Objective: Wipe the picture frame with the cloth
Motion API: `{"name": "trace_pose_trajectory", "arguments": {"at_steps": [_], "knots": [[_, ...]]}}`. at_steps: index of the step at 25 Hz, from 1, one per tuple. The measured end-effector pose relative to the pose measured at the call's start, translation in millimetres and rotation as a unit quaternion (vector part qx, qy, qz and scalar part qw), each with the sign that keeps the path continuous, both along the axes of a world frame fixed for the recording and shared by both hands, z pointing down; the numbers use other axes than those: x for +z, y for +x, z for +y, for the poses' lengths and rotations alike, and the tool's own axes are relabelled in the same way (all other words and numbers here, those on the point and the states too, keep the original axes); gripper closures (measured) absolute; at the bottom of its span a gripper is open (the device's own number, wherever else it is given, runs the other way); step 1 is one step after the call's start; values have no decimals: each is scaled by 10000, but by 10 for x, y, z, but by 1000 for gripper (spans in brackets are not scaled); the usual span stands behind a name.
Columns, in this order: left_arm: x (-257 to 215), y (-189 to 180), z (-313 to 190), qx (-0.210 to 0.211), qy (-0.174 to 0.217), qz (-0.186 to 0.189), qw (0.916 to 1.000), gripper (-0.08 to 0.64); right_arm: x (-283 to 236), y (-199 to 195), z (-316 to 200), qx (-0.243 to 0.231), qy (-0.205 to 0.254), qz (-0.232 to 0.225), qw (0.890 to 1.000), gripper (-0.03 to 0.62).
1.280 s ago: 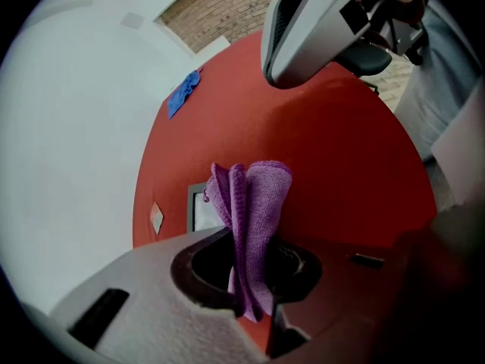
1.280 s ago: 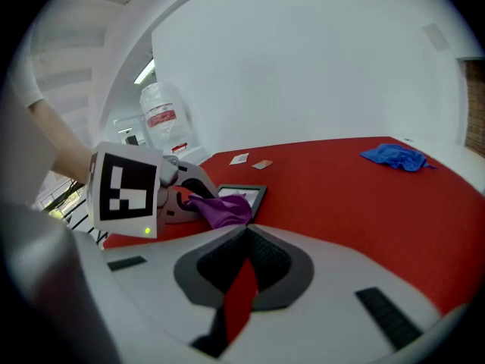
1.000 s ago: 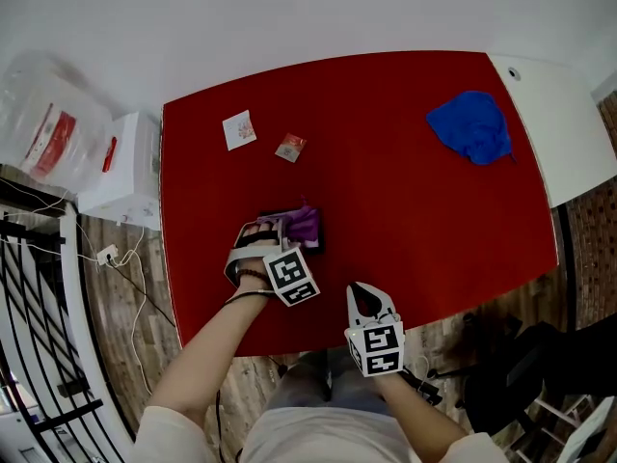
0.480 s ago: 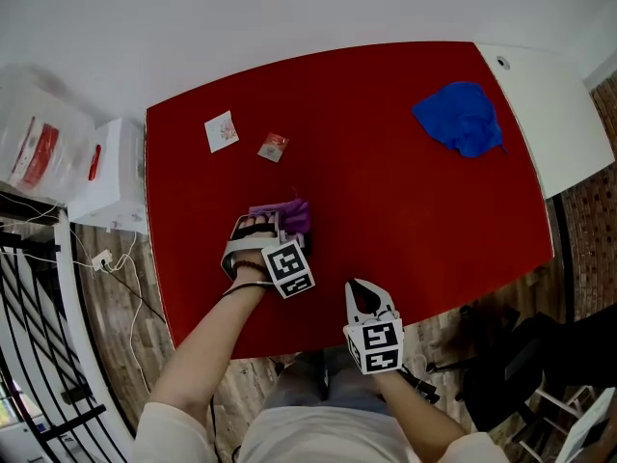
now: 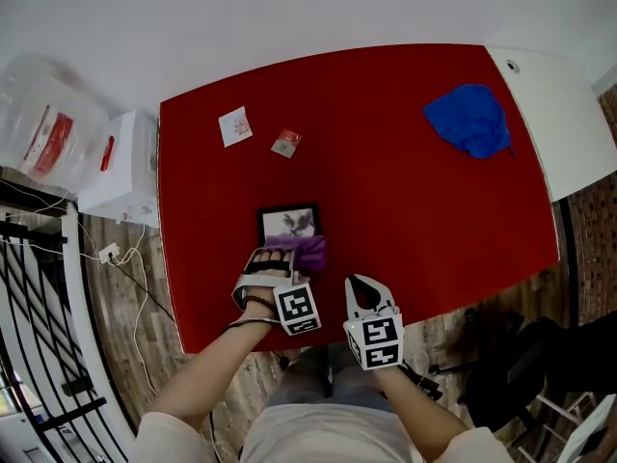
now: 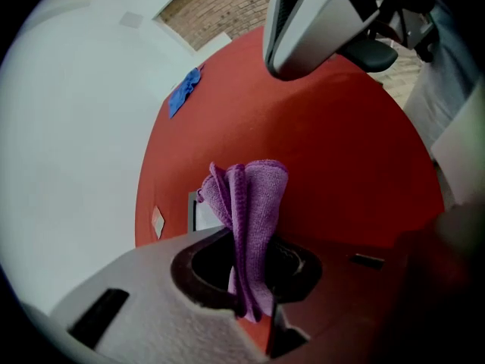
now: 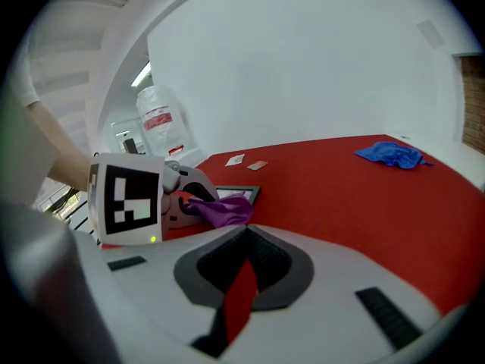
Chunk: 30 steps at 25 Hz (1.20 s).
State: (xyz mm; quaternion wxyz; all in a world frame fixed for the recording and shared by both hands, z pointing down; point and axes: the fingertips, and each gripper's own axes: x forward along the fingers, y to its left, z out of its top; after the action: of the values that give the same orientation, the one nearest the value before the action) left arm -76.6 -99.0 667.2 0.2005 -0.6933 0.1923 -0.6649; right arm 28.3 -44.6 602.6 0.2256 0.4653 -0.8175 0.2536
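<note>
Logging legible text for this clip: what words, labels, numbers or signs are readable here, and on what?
No text can be read in any view.
Red label on the plastic bag: too blurred.
Red mark on the white box: too small.
Two small cards on the red table: print too small.
Marker cubes: black-and-white squares only, no words.

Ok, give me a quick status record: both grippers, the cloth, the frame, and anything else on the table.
left gripper: shut on the purple cloth
purple cloth: folded, sticking out forward, at the frame's near edge
picture frame: lying flat on the red table, picture mostly uncovered
right gripper: shut, empty, by the table's near edge
other: blue cloth far right; white card and small packet far left
</note>
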Motion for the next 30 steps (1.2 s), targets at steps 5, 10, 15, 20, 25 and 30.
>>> {"name": "trace_pose_trajectory", "arguments": {"at_steps": [5, 10, 15, 20, 25, 30], "knots": [[-31, 12, 115, -121, 64, 203, 9997, 499, -32, -13, 59, -70, 57, 66, 9999, 588], [-496, 43, 446, -1727, -136, 2095, 9623, 499, -240, 15, 193, -194, 178, 172, 9995, 588], [-1045, -33, 1243, -3167, -267, 4047, 8575, 499, -666, -122, 517, -687, 247, 205, 9971, 588], [-1548, -324, 1678, -3779, 100, 4809, 7911, 499, -1042, -238, 850, -812, 288, -44, 9963, 588], [-1770, -538, 1677, -3980, 755, 4956, 7683, 499, -1229, -400, 905, -828, 458, -98, 9955, 589], [-1827, -556, 1660, -4057, 781, 5111, 7537, 499, -1383, -560, 821, -889, 663, -149, 9937, 589]]}}
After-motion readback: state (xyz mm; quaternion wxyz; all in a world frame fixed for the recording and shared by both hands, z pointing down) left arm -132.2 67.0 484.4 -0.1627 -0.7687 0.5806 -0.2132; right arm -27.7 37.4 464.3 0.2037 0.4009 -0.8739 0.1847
